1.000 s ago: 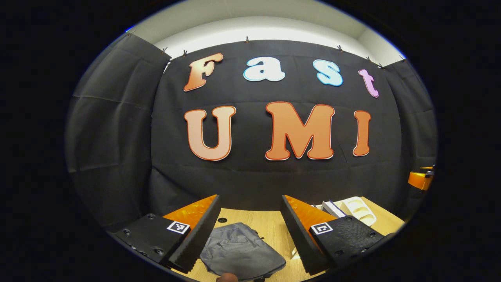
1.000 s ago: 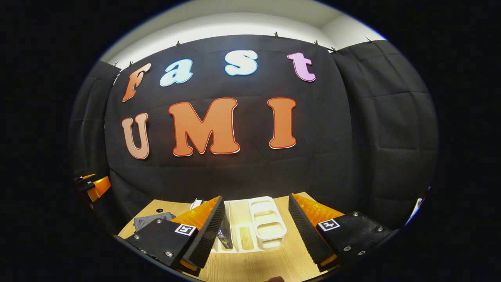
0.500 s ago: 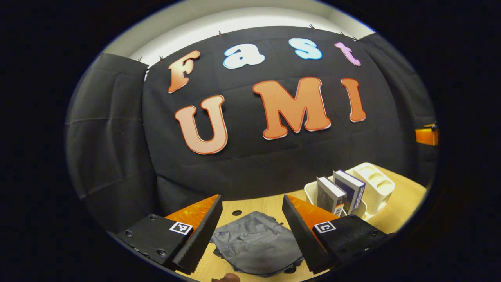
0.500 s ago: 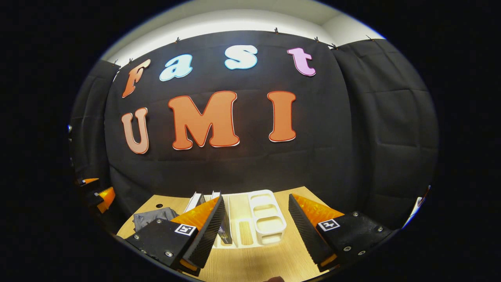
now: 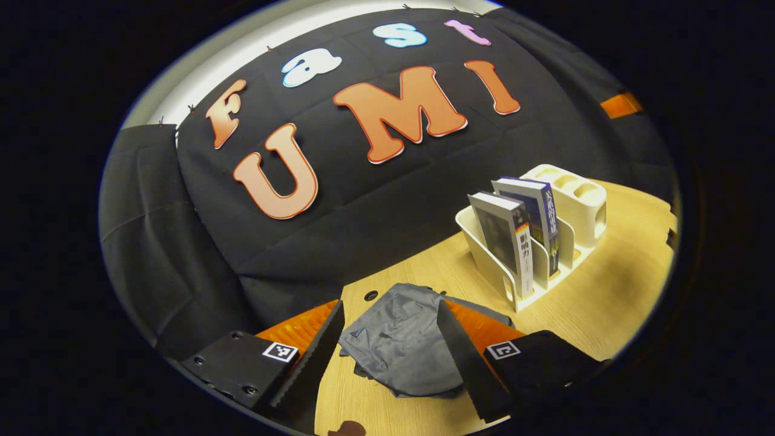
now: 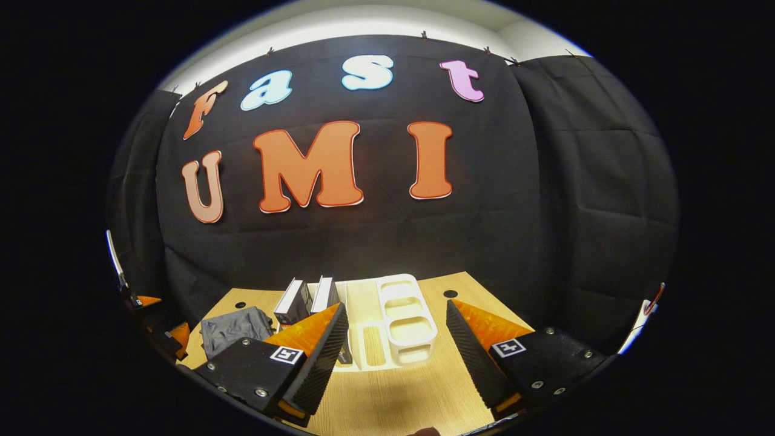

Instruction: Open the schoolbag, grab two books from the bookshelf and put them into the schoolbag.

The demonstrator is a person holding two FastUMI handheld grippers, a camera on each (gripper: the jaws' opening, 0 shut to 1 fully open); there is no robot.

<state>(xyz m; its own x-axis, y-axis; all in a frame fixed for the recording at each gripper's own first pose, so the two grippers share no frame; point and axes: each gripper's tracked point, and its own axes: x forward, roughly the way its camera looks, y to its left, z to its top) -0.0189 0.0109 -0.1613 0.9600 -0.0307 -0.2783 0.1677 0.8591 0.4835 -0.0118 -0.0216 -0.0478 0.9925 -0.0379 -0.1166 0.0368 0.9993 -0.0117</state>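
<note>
A crumpled grey schoolbag (image 5: 399, 345) lies flat on the wooden table (image 5: 605, 290), just beyond my left gripper (image 5: 387, 360), which is open and hangs above the bag with nothing between its fingers. Two books (image 5: 505, 236) (image 5: 536, 212) stand upright in a white bookshelf rack (image 5: 581, 200) to the bag's right. In the right gripper view the rack (image 6: 396, 321) sits straight ahead of my open, empty right gripper (image 6: 396, 357), with the books (image 6: 293, 303) (image 6: 324, 293) in its left slots and the schoolbag (image 6: 233, 327) further left.
The black cloth wall stands close behind the table. Small round holes (image 6: 450, 293) mark the table's back edge. The left gripper (image 6: 163, 324) shows at the far left edge of the right gripper view. Bare wood lies in front of the rack.
The left gripper has tipped down and rolled, bringing the bag, rack and books well into view. The right gripper has tipped down slightly; both stay open.
</note>
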